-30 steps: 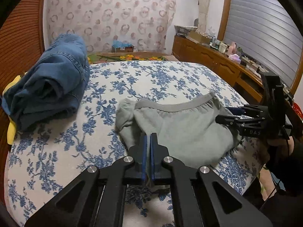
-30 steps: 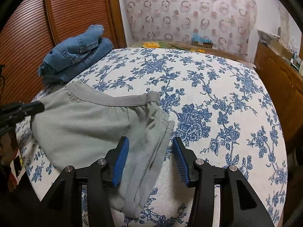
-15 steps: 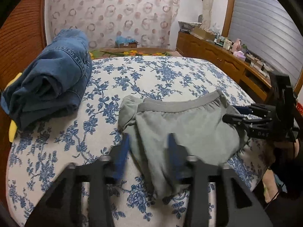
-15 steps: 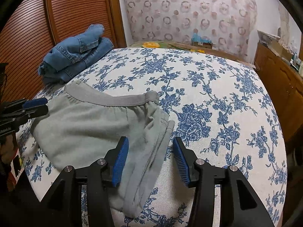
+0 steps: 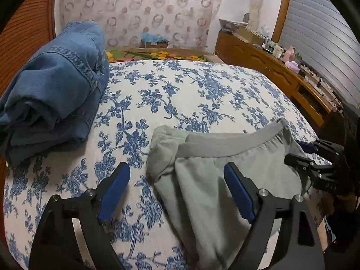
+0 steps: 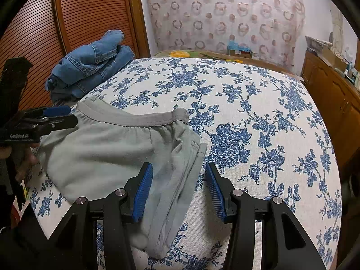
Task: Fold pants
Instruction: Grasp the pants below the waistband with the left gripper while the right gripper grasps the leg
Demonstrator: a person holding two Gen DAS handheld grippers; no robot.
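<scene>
Folded grey pants (image 5: 216,171) lie on the flowered bed cover (image 5: 180,94), waistband toward the far side. My left gripper (image 5: 177,180) hangs just above their left end. Its jaws are opening, and the cloth lies loose between the blue pads (image 5: 114,186), which press on nothing. In the right wrist view, my right gripper (image 6: 178,180) stands open over the right folded edge of the pants (image 6: 108,148), and the cloth lies untouched under the gap. Each gripper also shows in the other's view: the right gripper (image 5: 294,151) at the pants' far end, the left gripper (image 6: 70,115) by the waistband.
A stack of folded blue jeans (image 5: 56,94) (image 6: 94,60) sits at the bed's left side by a slatted wooden door (image 6: 67,22). A wooden sideboard (image 5: 281,74) with small items runs along the right. A hand (image 6: 24,159) holds the left gripper.
My left gripper was shut on the pants' near edge; its jaws have spread wide and let the cloth drop onto the bed. It has shifted forward and slightly down. The right gripper has stayed still.
</scene>
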